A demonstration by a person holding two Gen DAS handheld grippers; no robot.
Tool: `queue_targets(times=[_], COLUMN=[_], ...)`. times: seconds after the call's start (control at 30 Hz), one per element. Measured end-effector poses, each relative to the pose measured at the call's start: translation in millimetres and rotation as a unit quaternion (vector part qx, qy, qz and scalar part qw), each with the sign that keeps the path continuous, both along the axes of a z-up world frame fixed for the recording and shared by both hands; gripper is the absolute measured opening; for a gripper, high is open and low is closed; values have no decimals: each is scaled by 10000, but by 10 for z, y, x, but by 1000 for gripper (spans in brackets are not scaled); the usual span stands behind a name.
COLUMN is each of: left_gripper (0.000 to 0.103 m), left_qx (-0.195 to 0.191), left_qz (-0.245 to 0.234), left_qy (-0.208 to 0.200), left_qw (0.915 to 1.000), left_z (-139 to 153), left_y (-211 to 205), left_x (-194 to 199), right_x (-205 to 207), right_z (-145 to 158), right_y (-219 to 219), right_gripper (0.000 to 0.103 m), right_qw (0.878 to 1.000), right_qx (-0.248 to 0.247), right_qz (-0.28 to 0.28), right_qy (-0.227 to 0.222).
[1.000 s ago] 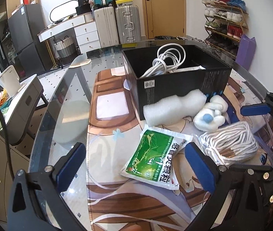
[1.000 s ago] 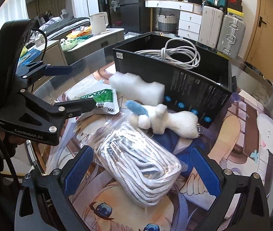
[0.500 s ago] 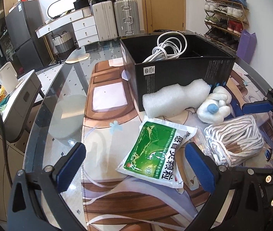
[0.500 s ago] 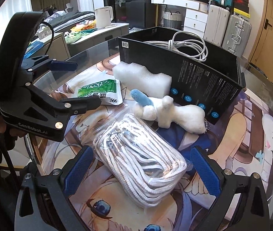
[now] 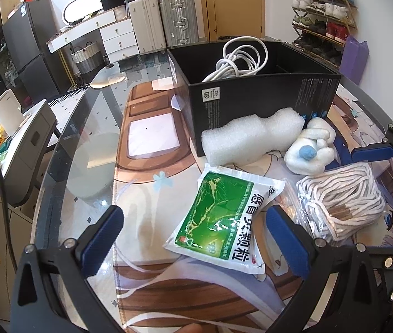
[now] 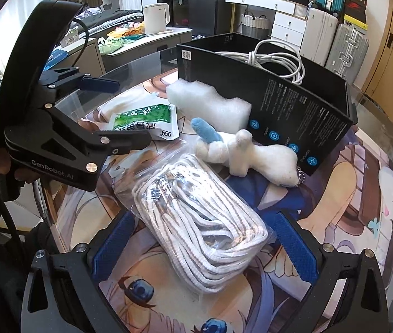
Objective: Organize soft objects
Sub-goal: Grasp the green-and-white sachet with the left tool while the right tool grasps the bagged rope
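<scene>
We have both grippers spread wide, nothing clamped. Left gripper point(image 5: 193, 238) sits at the bottom of its frame with the blue pads apart; the green-and-white sachet point(image 5: 225, 222) lies between them, lower centre, its right edge just beside the right pad, contact unclear. Right gripper point(image 6: 202, 247) is at the bottom of its frame, pads apart, with the bagged white rope coil point(image 6: 199, 233) lying between them in a clear plastic bag, not pinched as far as we can see. In the right wrist view the left gripper's black body fills the left side of the frame, its lower finger reaching toward the sachet point(image 6: 147, 120). White foam piece point(image 5: 251, 138) lies centre frame in the left view, against the front wall of the black box point(image 5: 263, 97). White plush toy with a blue part point(image 5: 311, 151) is right of the foam, just beside the box's lower right corner and above the rope coil point(image 5: 340, 197). In the right view the plush point(image 6: 249, 154) lies along the box wall point(image 6: 293, 116), foam point(image 6: 210, 105) to its upper left. White cable point(image 5: 240, 59) is coiled inside the box, upper centre. Everything rests on a glass table point(image 5: 85, 127) with a printed mat point(image 6: 349, 208) under it.
</scene>
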State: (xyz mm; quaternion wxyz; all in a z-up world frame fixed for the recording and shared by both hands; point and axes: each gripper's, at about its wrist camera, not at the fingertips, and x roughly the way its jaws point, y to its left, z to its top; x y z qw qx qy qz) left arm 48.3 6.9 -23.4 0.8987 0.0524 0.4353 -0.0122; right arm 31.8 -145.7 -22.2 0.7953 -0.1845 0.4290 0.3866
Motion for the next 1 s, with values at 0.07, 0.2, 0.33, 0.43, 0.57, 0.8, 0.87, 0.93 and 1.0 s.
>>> queue_targets(times=[0.07,0.2,0.33,0.43,0.57,0.8,0.87,0.93,1.0], left_gripper=[103,103,103,103,103,103,103,103,103], left_qx=[9,18,-10,-62,-110,-297,-370,-403,-402], left_qz=[1,-11,-22,-19,-13,19,33,43,40], left_qy=[28,89,109,135,153,236,272,288,287], left_qw=[10000,10000,9999,9999,9998,9993,9989,9988,9988], left_z=[-10,-27,-28,-33,-39,-51,-57,-59,-61], left_y=[-1,-8,-9,6,26,74,83,84,92], left_x=[2,9,12,20,26,47,57,69,72], right_x=[5,33,21,9,29,56,46,24,8], right_z=[-21,-36,-40,-35,-18,-5,-7,-6,7], right_y=[3,3,-8,-34,-99,-113,-95,-86,-83], right_gripper=[102,102,102,102,102,102,102,97,94], right_qw=[10000,9999,9999,9998,9997,9996,9997,9998,9998], right_qx=[10,81,104,116,186,236,206,156,157], right_qz=[3,5,39,76,25,-14,9,32,71], right_qy=[32,97,117,131,183,169,131,76,71])
